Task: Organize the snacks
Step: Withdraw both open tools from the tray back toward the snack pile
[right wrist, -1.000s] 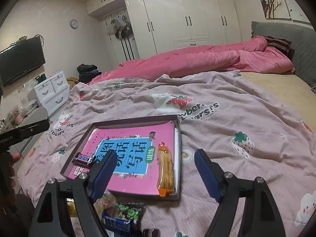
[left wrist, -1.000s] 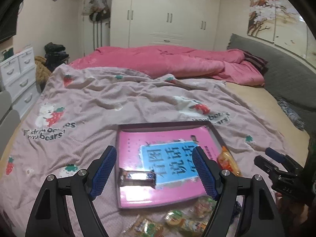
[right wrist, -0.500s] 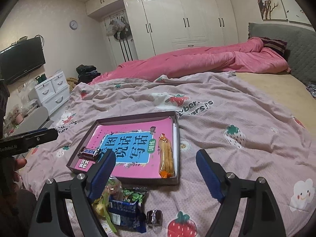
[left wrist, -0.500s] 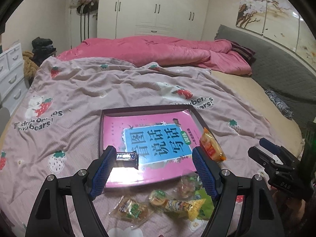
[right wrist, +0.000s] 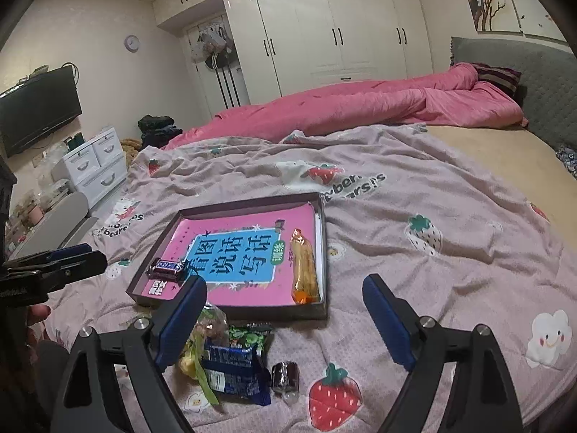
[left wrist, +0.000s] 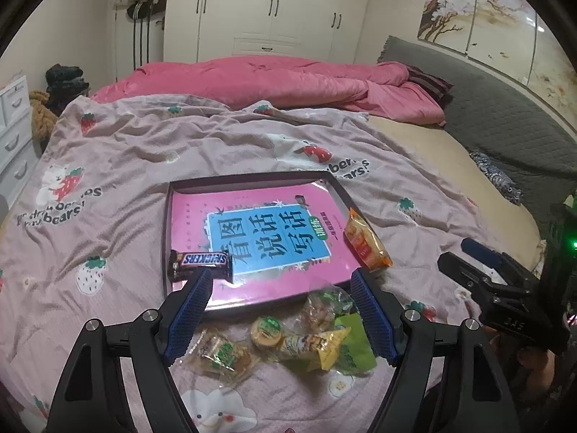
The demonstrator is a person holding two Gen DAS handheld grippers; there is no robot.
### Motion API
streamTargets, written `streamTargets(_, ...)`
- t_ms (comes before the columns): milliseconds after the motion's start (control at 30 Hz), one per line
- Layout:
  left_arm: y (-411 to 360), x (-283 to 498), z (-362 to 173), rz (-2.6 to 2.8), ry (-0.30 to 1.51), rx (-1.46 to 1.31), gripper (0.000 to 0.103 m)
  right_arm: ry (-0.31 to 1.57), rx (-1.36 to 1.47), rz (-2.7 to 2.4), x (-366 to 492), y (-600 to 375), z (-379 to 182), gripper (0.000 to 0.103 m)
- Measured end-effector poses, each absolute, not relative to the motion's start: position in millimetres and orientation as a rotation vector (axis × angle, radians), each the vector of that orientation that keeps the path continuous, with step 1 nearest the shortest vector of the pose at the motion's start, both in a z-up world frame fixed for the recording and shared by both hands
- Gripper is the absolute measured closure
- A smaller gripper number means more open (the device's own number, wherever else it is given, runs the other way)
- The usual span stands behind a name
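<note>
Crinkly foil Snickers bar in shallow rectangular tray

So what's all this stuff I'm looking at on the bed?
tray: one, dark, on the strawberry blanket
book: one, pink and blue, inside the tray
Snickers bar: one, brown, tray's left edge
orange packet: one, tray's right side
loose snacks: several, green, yellow, blue, on the blanket in front of the tray
pink duvet: one, far side
wardrobe: white, back wall
left gripper: black, blue pads, open, empty
right gripper: same, open, empty
</note>
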State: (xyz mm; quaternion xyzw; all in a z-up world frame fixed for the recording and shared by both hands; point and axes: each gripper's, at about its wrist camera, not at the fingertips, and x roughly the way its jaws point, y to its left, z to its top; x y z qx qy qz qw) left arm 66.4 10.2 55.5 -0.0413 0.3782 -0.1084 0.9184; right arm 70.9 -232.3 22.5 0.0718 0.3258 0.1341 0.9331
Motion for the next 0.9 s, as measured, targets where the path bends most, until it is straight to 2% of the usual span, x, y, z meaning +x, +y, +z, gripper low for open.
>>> streamTargets(333,15.6,53.1,53.0,-0.226,0.787,-0.084,0.023,0.689,0.147,0.266,61.7,-233.2,19.0,0.014)
streamTargets(900,-4.7,35.4,5.2,-0.269,0.912,-0.021,0.023,0.837,0.125,0.276,51.4,-221.2,-9.0,0.014)
